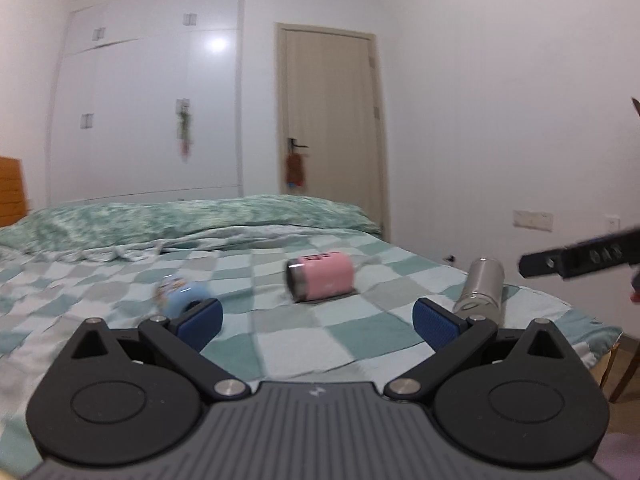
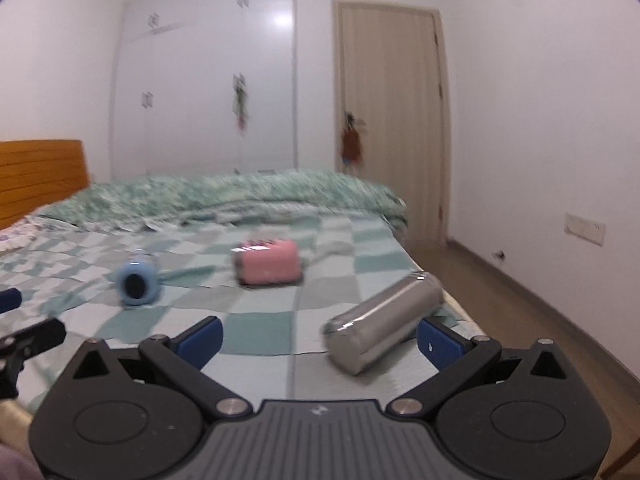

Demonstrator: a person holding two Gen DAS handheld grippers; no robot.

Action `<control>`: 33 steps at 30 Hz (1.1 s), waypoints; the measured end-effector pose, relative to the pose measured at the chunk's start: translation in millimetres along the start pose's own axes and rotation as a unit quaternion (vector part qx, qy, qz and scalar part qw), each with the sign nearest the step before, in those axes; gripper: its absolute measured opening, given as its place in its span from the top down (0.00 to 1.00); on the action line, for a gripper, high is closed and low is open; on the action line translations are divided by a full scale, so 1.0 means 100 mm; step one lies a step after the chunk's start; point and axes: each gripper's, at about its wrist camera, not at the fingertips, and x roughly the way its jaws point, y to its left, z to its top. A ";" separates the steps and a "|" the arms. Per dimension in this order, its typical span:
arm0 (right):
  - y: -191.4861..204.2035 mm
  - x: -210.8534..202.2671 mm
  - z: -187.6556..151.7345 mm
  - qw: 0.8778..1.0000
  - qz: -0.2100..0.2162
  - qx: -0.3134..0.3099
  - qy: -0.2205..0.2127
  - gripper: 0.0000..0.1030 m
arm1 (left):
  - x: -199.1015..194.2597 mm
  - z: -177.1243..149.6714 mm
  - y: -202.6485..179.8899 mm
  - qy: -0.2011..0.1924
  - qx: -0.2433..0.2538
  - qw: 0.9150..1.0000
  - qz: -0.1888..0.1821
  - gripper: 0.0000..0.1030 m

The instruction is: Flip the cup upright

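Observation:
Three cups lie on their sides on the checked bed (image 1: 304, 340). A pink cup (image 1: 320, 282) lies in the middle, a light blue cup (image 1: 182, 298) to the left, a steel cup (image 1: 482, 290) to the right. My left gripper (image 1: 318, 322) is open and empty, hovering short of the pink cup. In the right wrist view the pink cup (image 2: 268, 266), blue cup (image 2: 138, 282) and steel cup (image 2: 384, 322) show too. My right gripper (image 2: 320, 338) is open and empty, with the steel cup just in front of its right finger (image 2: 440, 344).
A rumpled green quilt (image 1: 200, 220) lies across the far side of the bed. The bed's right edge (image 2: 460, 304) drops to a wooden floor. A wooden headboard (image 2: 40, 176) stands at the left. A closed door (image 1: 332, 120) and white wardrobe (image 1: 152, 100) stand behind.

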 end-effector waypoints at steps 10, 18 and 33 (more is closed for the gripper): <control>-0.37 1.10 0.42 0.991 -0.056 0.028 0.120 0.00 | 1.10 0.12 -0.32 0.067 0.045 0.994 -0.068 0.00; -0.55 1.86 0.43 0.971 -0.091 0.090 0.203 0.00 | 1.68 0.07 -0.33 0.098 0.038 0.993 -0.056 0.00; -0.40 1.95 0.45 0.951 0.006 0.203 0.231 0.37 | 1.40 0.12 0.00 0.106 0.028 0.993 -0.042 0.00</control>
